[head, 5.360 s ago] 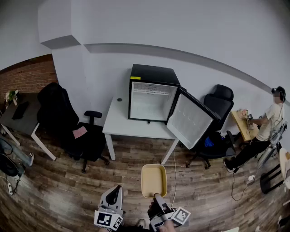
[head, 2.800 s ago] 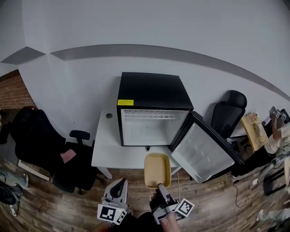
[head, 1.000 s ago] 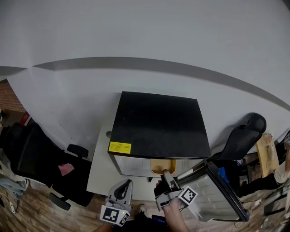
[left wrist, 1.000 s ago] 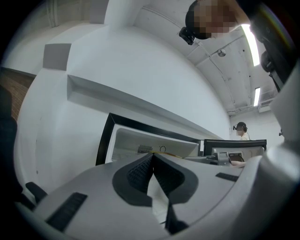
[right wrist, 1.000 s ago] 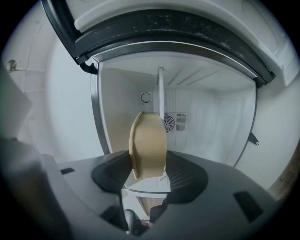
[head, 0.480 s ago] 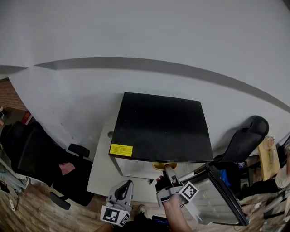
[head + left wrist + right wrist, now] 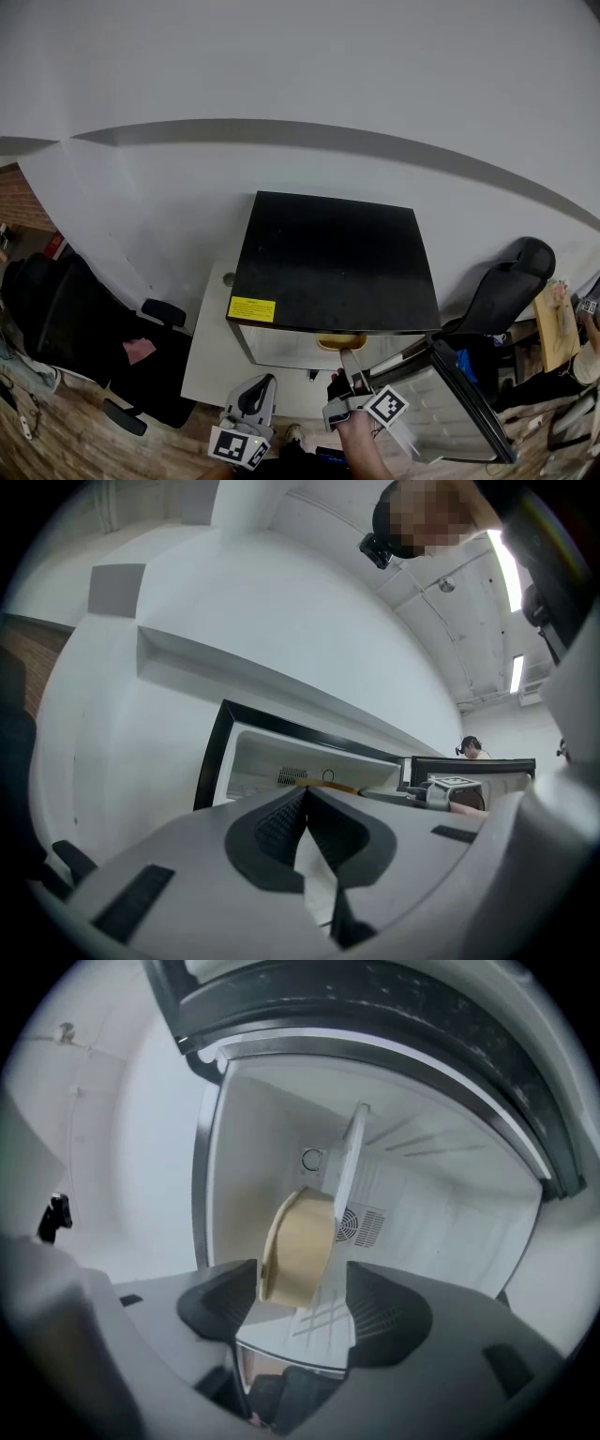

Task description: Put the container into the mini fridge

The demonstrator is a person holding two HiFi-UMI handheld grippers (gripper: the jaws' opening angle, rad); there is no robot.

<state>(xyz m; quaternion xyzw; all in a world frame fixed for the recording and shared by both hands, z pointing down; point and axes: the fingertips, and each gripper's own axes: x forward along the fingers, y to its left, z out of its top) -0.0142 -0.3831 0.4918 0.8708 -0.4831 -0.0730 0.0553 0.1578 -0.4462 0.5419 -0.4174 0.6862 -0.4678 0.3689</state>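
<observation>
A tan plastic container (image 7: pixel 298 1246), an open tub, sits inside the black mini fridge (image 7: pixel 333 258). From the head view only a sliver of its rim shows under the fridge's top edge. In the right gripper view it appears to rest with its base on the fridge's white shelf (image 7: pixel 347 1171). Its long axis runs straight away from the jaws, deeper into the cabinet.

The right gripper (image 7: pixel 300 1302) is directly behind the container's near short end, and that end lies between its jaws. The jaws have just been opening and now stand wide. One jaw is close beside the rim and the other is clear of the tub, so nothing is squeezed. This is by far the nearer hand, and the coming move is likely a straight pull back out along that axis.

The left gripper (image 7: pixel 305 794) hangs in front of the fridge and well short of it, with its jaws together and nothing between them.

The tub's inside cannot be seen. No other item shows within the fridge. The fridge door (image 7: pixel 450 412) stands swung open to the right, and the fridge sits on a white table (image 7: pixel 208 352).
</observation>
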